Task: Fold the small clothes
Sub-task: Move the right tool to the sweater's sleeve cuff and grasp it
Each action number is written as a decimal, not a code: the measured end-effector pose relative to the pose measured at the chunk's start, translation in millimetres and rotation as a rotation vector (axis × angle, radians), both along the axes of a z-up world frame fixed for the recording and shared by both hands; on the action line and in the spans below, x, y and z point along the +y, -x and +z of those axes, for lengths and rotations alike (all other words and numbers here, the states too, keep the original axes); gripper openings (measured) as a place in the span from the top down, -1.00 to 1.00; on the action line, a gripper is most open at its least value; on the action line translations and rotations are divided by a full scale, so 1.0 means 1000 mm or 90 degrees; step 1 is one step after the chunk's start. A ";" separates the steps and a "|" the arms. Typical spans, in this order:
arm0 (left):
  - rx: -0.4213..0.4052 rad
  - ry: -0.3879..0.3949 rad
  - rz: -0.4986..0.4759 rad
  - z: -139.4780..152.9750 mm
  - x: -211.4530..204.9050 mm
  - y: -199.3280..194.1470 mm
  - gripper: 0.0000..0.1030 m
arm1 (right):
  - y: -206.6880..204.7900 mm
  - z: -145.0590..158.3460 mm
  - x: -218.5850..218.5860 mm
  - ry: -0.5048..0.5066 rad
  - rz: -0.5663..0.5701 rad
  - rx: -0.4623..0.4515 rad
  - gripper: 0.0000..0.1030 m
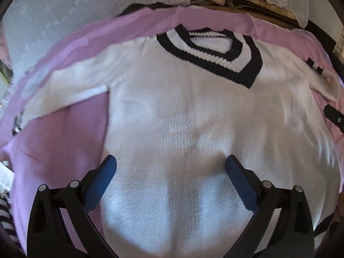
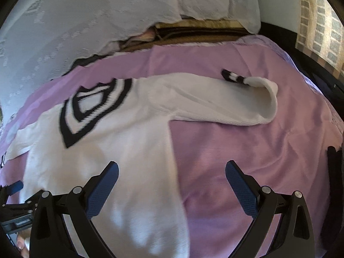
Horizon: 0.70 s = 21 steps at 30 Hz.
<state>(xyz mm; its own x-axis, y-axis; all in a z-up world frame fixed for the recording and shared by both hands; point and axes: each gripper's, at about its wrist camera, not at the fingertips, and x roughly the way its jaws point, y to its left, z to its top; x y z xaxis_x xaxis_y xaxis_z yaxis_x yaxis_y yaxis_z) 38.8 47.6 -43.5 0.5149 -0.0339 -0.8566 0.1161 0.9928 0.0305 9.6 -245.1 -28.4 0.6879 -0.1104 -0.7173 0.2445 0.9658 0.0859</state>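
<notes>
Open fingers (image 1: 171, 165) over flat wht sweater (image 1: 182, 111), blk V-neck.

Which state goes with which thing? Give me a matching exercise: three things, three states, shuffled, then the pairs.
Things:
1. sweater
2. right sleeve
3. left gripper

States:
A. open, over the sweater's body
B. stretched sideways, cuff end folded back
C. spread flat on the pink sheet

Pairs: 1-C, 2-B, 3-A

Pink sheet (image 2: 247, 142), white lace cover (image 2: 86, 17)
</notes>
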 end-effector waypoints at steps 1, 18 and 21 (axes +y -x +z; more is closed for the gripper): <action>0.016 0.025 -0.001 -0.004 0.002 -0.003 -0.92 | -0.001 -0.002 -0.003 -0.002 -0.007 0.004 -0.93; -0.029 0.070 -0.005 -0.006 0.012 0.014 -0.92 | 0.003 -0.034 -0.079 -0.298 -0.048 -0.036 -0.93; -0.034 0.062 -0.008 -0.006 0.009 0.014 -0.92 | 0.000 -0.035 -0.075 -0.277 -0.039 -0.041 -0.93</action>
